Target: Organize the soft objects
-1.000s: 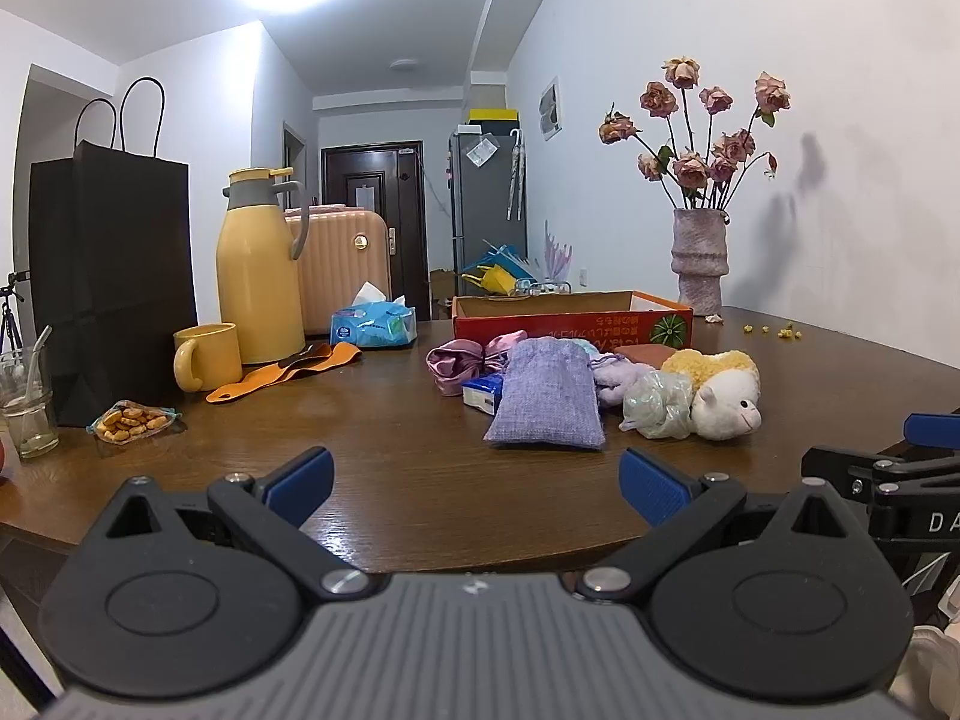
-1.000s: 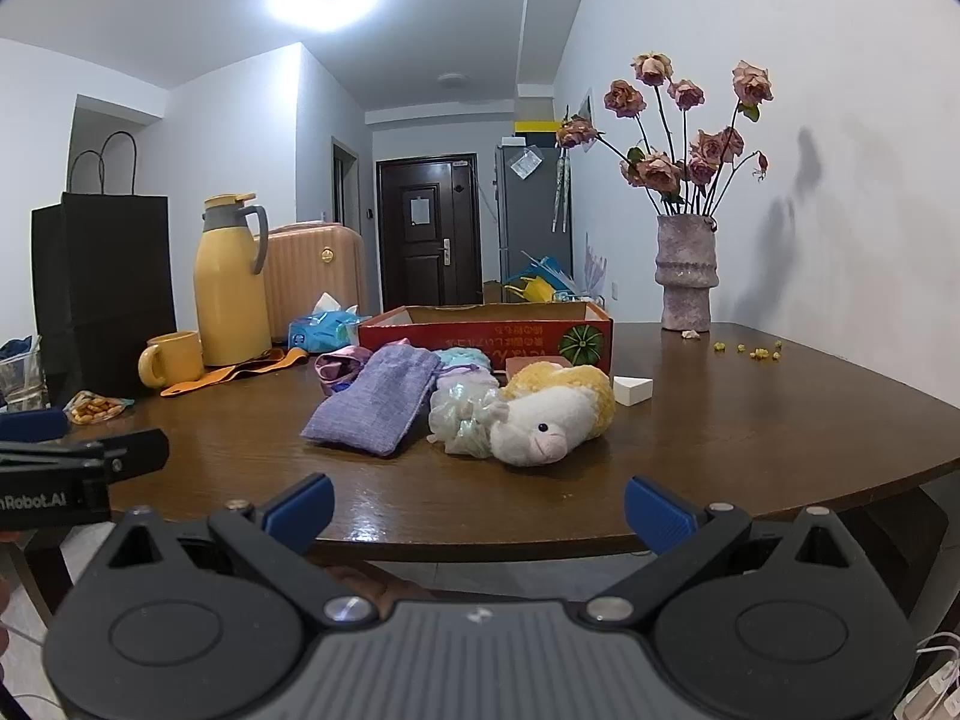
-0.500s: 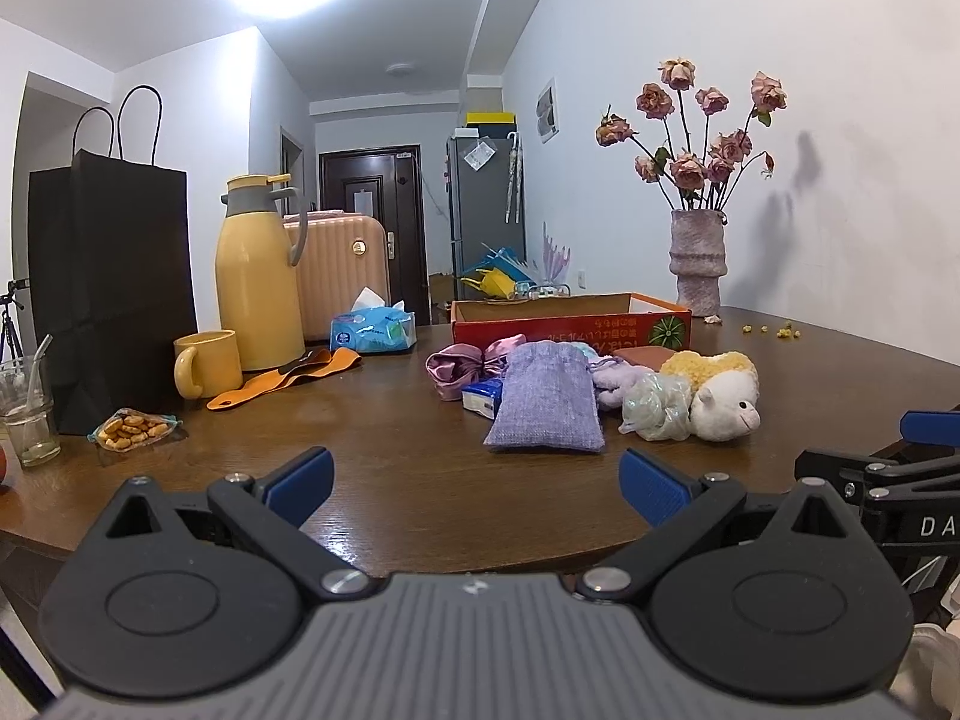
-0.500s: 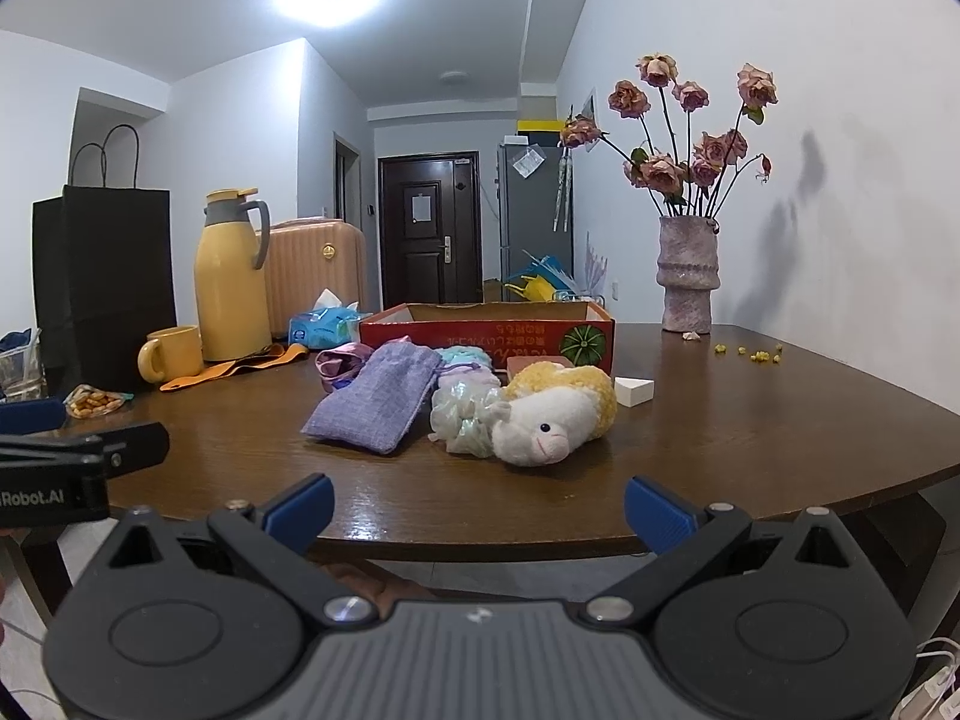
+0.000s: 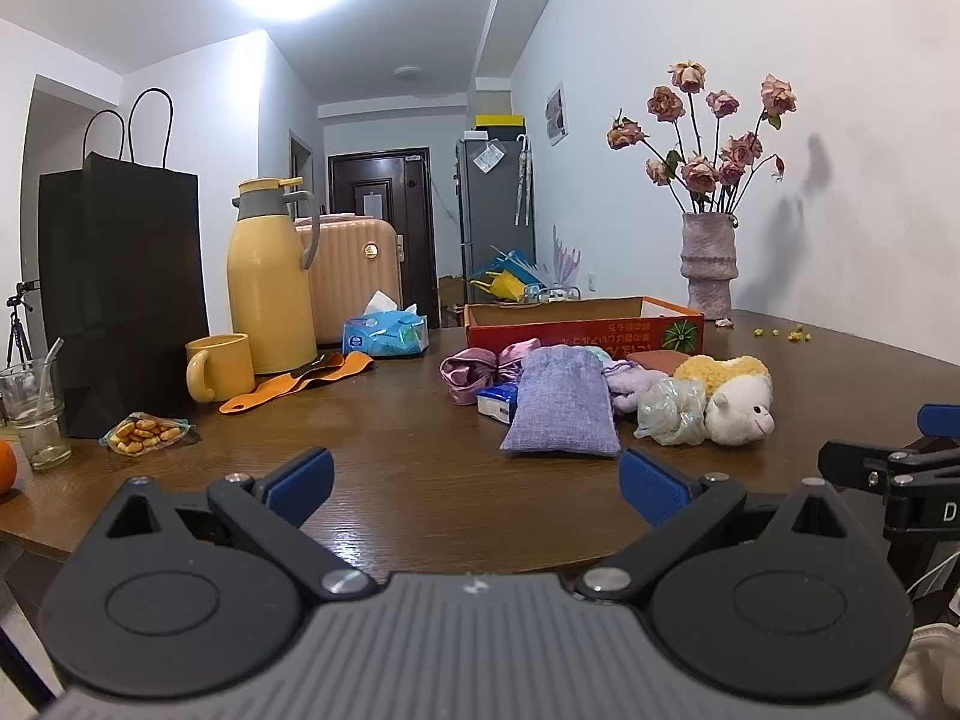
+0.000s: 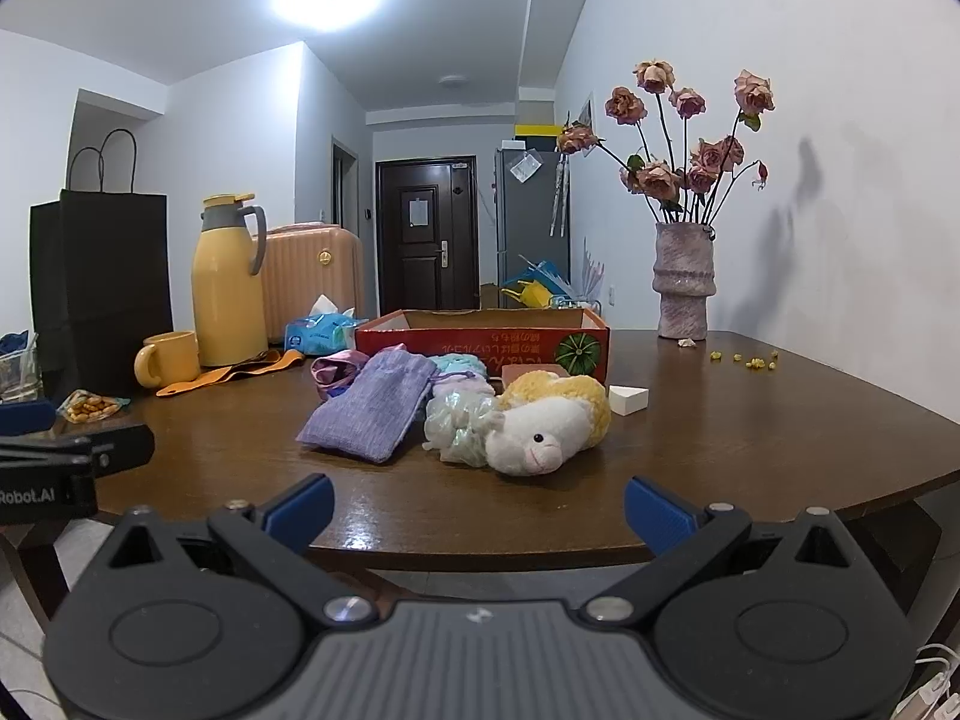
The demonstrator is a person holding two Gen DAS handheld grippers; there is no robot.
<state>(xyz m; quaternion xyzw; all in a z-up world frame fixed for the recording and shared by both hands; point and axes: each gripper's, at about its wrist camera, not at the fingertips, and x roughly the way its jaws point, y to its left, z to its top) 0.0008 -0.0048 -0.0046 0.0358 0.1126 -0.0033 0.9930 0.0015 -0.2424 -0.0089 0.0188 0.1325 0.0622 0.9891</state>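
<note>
On the table point(image 5: 420, 480), purple pouch point(image 5: 561, 402) lies lengthwise toward the box point(image 5: 576, 324); both grippers gape

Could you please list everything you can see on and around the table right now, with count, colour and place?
pouch: 1, lilac, front of pile
plush sheep: 1, white and yellow, right of pile
mesh scrunchie: 1, pale iridescent, against the sheep
satin scrunchie: 1, pink, left of pile
cardboard box: 1, red, open, behind pile
vase of roses: 1, pinkish, far right
thermos: 1, yellow, left
mug: 1, yellow, by the thermos
tissue pack: 1, blue, centre back
paper bag: 1, black, far left
snack packet: 1, clear, orange contents, front left
suitcase: 1, peach, behind table
table: 1, dark wood
left hand-held gripper: open, empty
right hand-held gripper: open, empty
</note>
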